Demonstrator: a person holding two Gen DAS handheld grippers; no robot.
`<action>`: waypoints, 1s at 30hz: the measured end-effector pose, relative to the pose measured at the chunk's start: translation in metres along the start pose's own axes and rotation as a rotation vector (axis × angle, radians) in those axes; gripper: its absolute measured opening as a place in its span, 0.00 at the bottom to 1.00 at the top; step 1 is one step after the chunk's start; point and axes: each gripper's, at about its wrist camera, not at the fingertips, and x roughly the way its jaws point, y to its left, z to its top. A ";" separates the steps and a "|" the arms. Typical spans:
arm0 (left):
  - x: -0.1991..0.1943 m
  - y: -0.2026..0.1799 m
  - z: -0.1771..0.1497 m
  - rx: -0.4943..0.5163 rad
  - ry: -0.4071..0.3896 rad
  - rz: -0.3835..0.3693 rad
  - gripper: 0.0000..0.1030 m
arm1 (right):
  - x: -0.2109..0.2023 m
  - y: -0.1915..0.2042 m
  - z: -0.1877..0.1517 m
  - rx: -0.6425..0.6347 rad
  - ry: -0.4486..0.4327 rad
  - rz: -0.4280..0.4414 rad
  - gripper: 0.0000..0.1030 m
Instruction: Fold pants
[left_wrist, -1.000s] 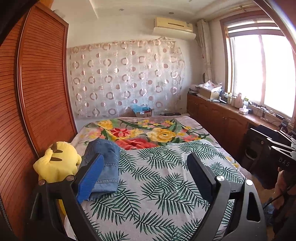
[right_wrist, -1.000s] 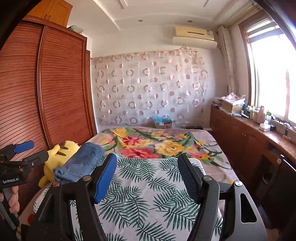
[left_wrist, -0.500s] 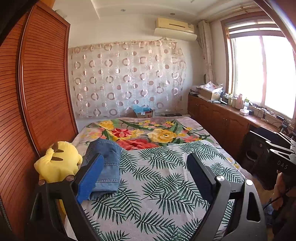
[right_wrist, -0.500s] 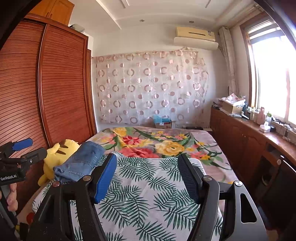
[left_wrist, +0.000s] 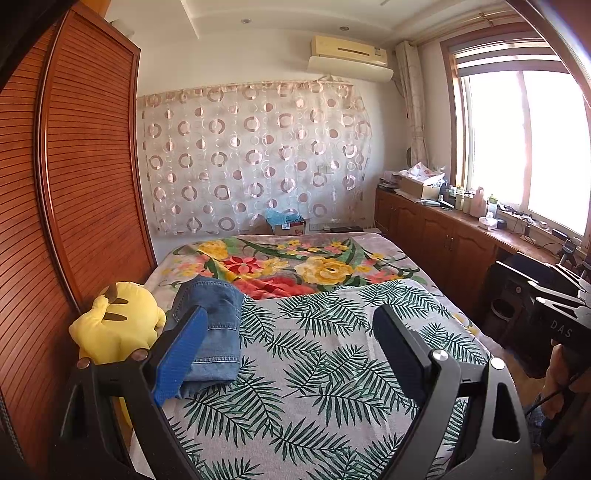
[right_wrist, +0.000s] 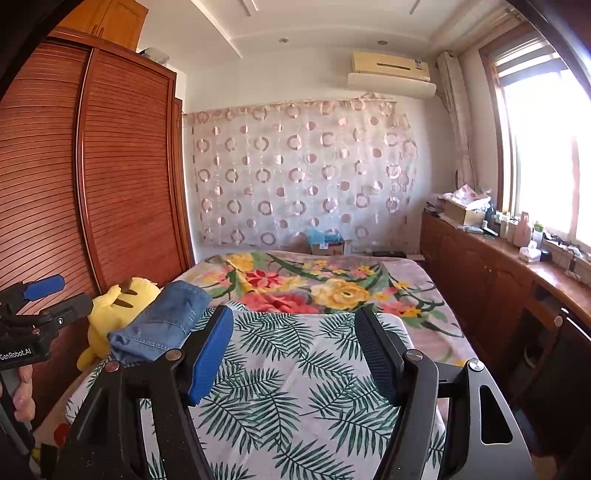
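Folded blue jeans (left_wrist: 218, 325) lie in a compact stack on the left side of the bed, next to a yellow plush toy (left_wrist: 118, 325). They also show in the right wrist view (right_wrist: 166, 321). My left gripper (left_wrist: 291, 314) is open and empty, held above the near part of the bed, to the right of the jeans. My right gripper (right_wrist: 293, 314) is open and empty, above the palm-leaf sheet (right_wrist: 288, 387). The left gripper also shows at the left edge of the right wrist view (right_wrist: 51, 295).
The bed carries a palm-leaf sheet (left_wrist: 332, 369) over a floral blanket (left_wrist: 295, 266). A wooden slatted wardrobe (left_wrist: 74, 203) stands along the left. Wooden cabinets (left_wrist: 443, 240) with clutter run under the window on the right. A box (left_wrist: 288, 225) sits by the curtain.
Both grippers have pulled slightly back and tilted up, still open. The jeans and toy have not moved.
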 end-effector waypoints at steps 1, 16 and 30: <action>0.000 0.000 0.000 0.000 -0.001 0.001 0.89 | 0.000 -0.001 0.000 0.000 0.000 0.001 0.68; -0.001 0.001 -0.001 -0.001 -0.001 0.001 0.89 | 0.000 -0.004 0.001 0.008 0.011 0.013 0.68; -0.002 0.001 -0.001 -0.001 -0.002 0.001 0.89 | -0.001 -0.005 0.003 0.004 0.011 0.007 0.68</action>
